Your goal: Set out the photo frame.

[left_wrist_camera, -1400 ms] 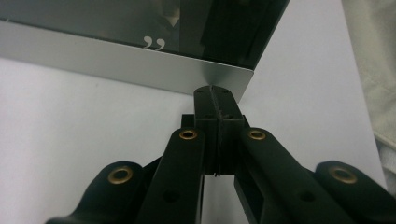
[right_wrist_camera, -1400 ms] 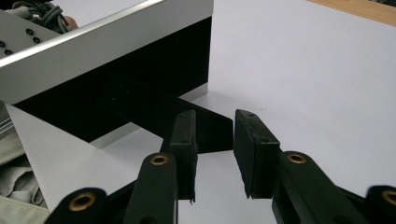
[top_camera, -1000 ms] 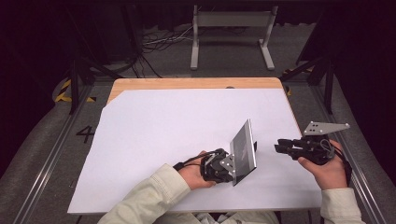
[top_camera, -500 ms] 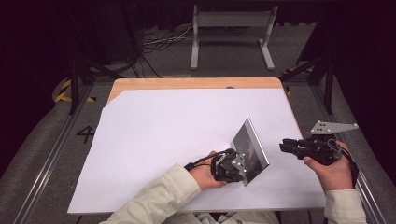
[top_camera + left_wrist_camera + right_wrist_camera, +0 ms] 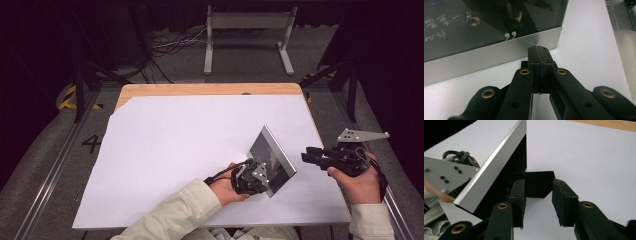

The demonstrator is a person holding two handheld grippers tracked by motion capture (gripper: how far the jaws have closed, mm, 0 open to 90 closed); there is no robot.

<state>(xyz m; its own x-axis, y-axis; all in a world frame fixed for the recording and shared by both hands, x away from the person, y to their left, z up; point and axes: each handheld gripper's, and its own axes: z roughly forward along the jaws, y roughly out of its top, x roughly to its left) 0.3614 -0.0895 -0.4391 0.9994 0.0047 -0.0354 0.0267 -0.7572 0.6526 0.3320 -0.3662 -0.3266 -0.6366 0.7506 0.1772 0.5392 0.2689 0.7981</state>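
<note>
A picture frame (image 5: 272, 159) with a silver border and dark glass stands tilted on the white table (image 5: 175, 145). In the left gripper view its silver lower edge (image 5: 491, 53) lies just past my left gripper (image 5: 540, 48), whose jaws are shut with nothing visible between them. In the high view the left gripper (image 5: 250, 176) sits at the frame's near left side. My right gripper (image 5: 307, 156) is right of the frame, open. In the right gripper view the right gripper (image 5: 538, 182) points at the frame's black back stand (image 5: 536, 176), which lies beyond the open jaws.
The white sheet covers a wooden tabletop (image 5: 210, 89), leaving a strip bare at the far edge. A metal stand (image 5: 247, 37) and cables are on the floor beyond. Dark rails (image 5: 55, 165) run along both table sides.
The left hand has slid a little to the right with the frame, and the frame has turned so that more of its face shows. The right hand has drifted slightly right.
</note>
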